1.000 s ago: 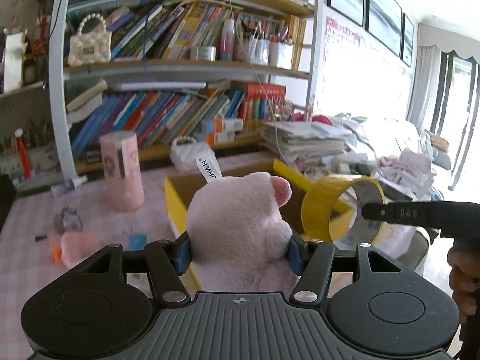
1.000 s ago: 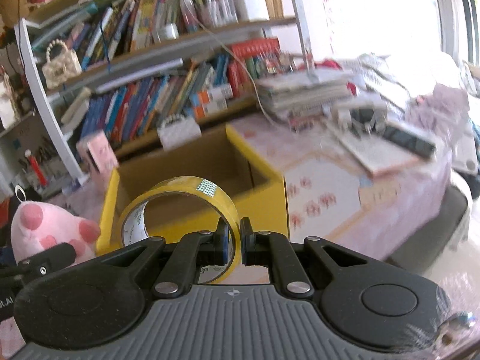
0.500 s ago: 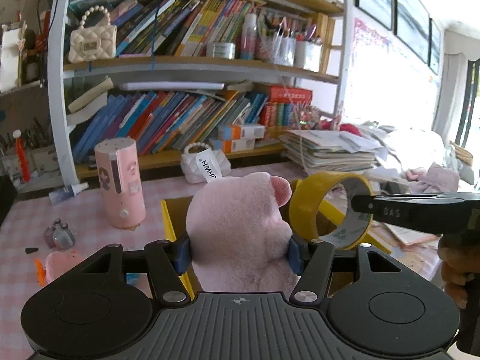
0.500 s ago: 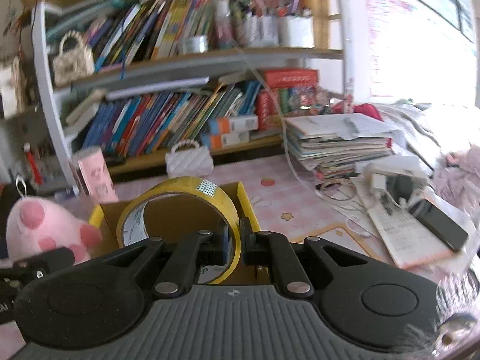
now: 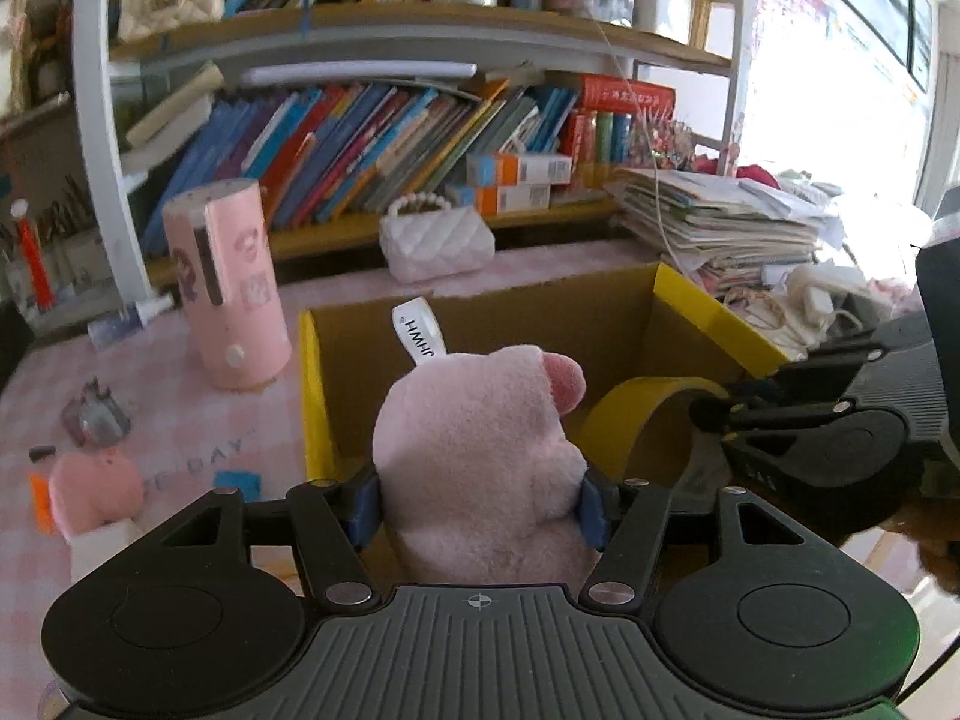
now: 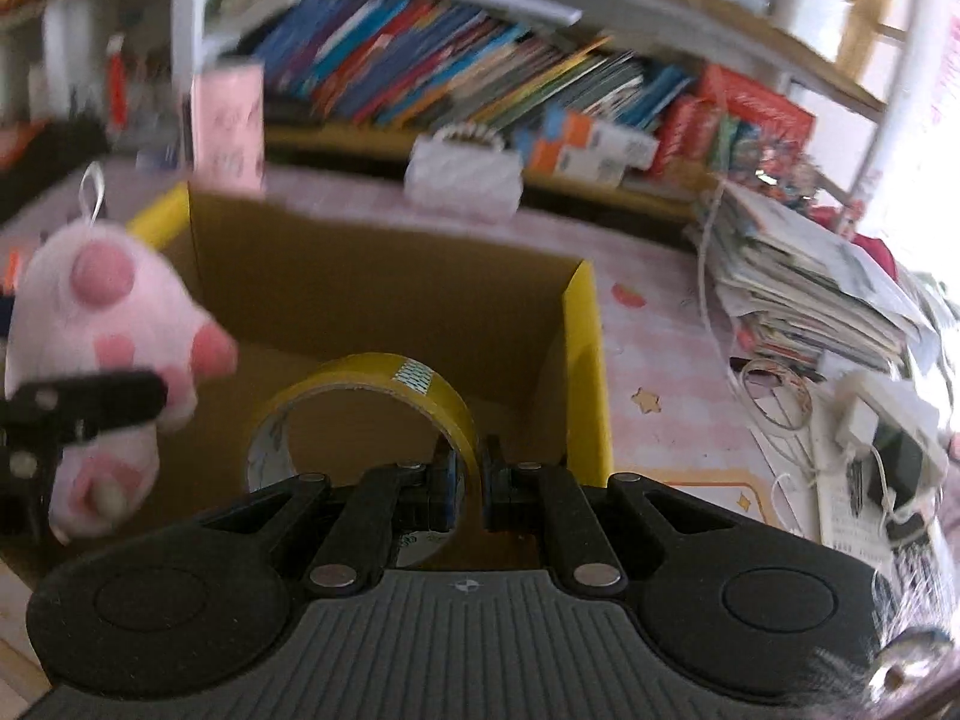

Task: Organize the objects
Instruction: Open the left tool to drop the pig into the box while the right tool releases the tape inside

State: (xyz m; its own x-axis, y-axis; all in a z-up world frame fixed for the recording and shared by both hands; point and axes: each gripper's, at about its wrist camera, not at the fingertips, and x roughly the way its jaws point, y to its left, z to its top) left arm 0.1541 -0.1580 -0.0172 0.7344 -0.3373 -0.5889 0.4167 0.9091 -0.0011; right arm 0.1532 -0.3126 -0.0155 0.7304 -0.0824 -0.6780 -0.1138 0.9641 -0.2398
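We see left tool [image 5: 480,507] opening around pink plush [image 5: 480,468] | right tool [image 6: 474,483] clamped on tape roll [image 6: 384,372] | cardboard box [image 6: 372,276] at 12 o'clock

"JHWH" on the plush's tag [image 5: 418,333]

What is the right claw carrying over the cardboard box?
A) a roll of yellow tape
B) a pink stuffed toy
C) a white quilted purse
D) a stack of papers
A: the right claw is pinched shut on the wall of the roll of yellow tape, held above the open cardboard box, while the pink stuffed toy sits in the left claw.
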